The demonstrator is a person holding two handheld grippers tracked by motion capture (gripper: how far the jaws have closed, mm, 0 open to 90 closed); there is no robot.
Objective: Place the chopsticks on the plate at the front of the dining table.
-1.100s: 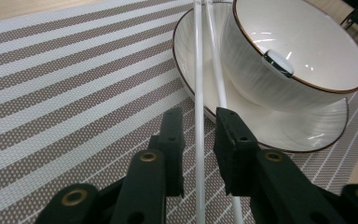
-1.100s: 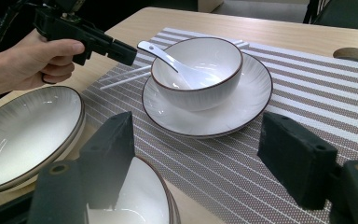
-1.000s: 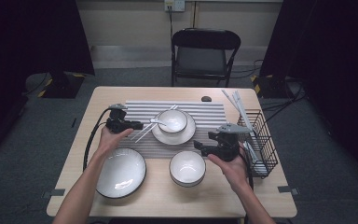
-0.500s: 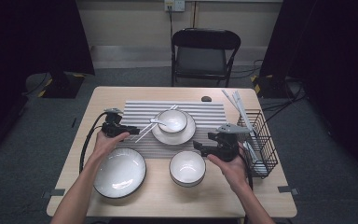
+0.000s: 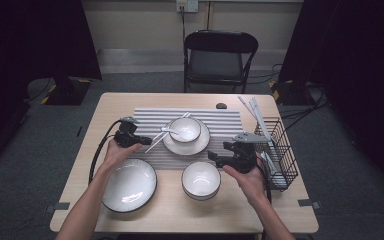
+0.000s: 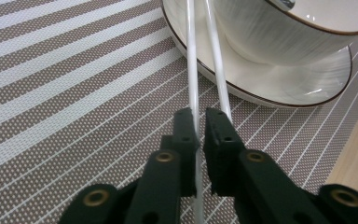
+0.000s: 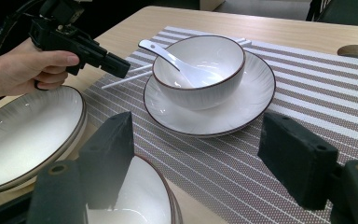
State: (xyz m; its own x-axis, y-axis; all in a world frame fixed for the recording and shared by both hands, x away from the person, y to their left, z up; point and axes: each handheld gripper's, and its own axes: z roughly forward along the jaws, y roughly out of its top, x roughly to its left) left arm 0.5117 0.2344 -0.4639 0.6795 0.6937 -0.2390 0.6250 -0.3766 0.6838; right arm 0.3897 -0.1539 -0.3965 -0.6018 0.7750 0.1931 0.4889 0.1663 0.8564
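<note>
Left claw (image 6: pixel 199 122) pinches chopsticks (image 6: pixel 205 56) — tips toward the plate (image 6: pixel 279 84)

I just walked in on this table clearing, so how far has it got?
Early. Nothing looks put away: the small bowl with its spoon sits on the plate, and the big plate and second bowl are on the table. In hand: the left claw pinches one white chopstick. The right claw is open, holding nothing.
</note>
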